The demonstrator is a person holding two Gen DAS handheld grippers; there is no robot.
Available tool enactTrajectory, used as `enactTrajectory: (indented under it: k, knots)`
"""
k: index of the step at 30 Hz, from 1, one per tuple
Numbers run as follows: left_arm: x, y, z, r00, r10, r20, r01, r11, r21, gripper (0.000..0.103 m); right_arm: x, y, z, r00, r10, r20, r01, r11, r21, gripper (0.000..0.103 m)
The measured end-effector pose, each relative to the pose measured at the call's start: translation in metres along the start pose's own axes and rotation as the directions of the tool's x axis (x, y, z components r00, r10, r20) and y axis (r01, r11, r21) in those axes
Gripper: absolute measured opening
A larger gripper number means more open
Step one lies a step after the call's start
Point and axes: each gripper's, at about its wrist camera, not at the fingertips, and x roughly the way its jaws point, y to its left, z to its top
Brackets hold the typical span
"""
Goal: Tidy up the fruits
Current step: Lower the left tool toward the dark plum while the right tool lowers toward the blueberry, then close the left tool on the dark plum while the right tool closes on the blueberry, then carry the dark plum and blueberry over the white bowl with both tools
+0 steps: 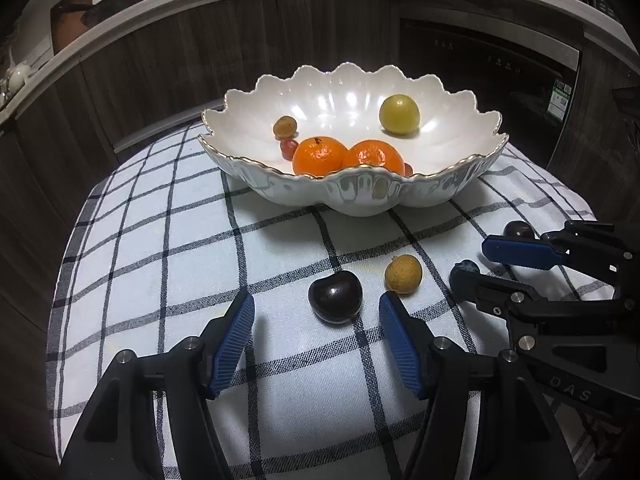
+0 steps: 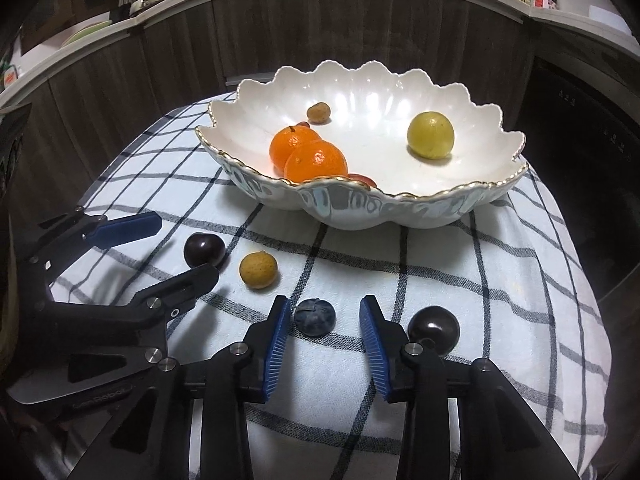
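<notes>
On the checked tablecloth (image 1: 168,240), the left gripper (image 1: 316,304) is spread wide around a dark cherry (image 1: 335,297), not touching it, with a tan longan (image 1: 403,274) just beside. The right gripper (image 2: 324,312), its body marked "GenRobot", is spread around a blueberry (image 2: 315,317); another dark cherry (image 2: 434,330) sits just outside its right finger. The scalloped white bowl (image 2: 360,212) near the cloth's far edge holds two tangerines (image 2: 308,156) and a yellow-green plum (image 2: 431,135).

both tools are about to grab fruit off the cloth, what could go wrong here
1. The left tool brackets the dark cherry, but the longan sits just past its right finger and could get knocked away.
2. The right tool brackets the blueberry; a second cherry lies just outside its right finger.
3. Round fruit may roll on the soft cloth.
</notes>
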Motion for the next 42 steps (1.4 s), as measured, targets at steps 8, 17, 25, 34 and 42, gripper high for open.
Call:
enactTrajectory:
  k: [8, 17, 25, 34, 42]
  knots:
    - [0.007, -0.002, 0.006, 1.0, -0.005, -0.015, 0.005, 1.0, -0.006, 0.056, 0.007, 0.0, -0.002, 1.0, 0.021, -0.018, -0.021, 1.0, 0.004, 0.035]
    - [0.013, -0.004, 0.005, 0.999, -0.011, -0.051, 0.01, 1.0, -0.023, 0.041, 0.008, 0.0, -0.002, 1.0, 0.028, -0.01, -0.028, 1.0, 0.008, 0.026]
    - [0.011, -0.006, 0.004, 0.999, -0.014, -0.05, 0.012, 0.999, -0.031, 0.029, 0.008, 0.0, -0.002, 0.999, 0.032, -0.008, -0.032, 0.999, 0.013, 0.024]
    - [0.003, -0.008, 0.0, 0.999, 0.001, -0.048, -0.003, 0.999, -0.049, 0.028, 0.002, -0.003, 0.0, 1.0, 0.023, 0.006, -0.023, 0.999, 0.024, 0.024]
    - [-0.013, -0.008, 0.001, 0.999, 0.016, -0.033, -0.018, 0.998, -0.063, 0.028, -0.012, -0.002, 0.003, 0.999, 0.018, 0.036, -0.019, 1.0, 0.02, 0.024]
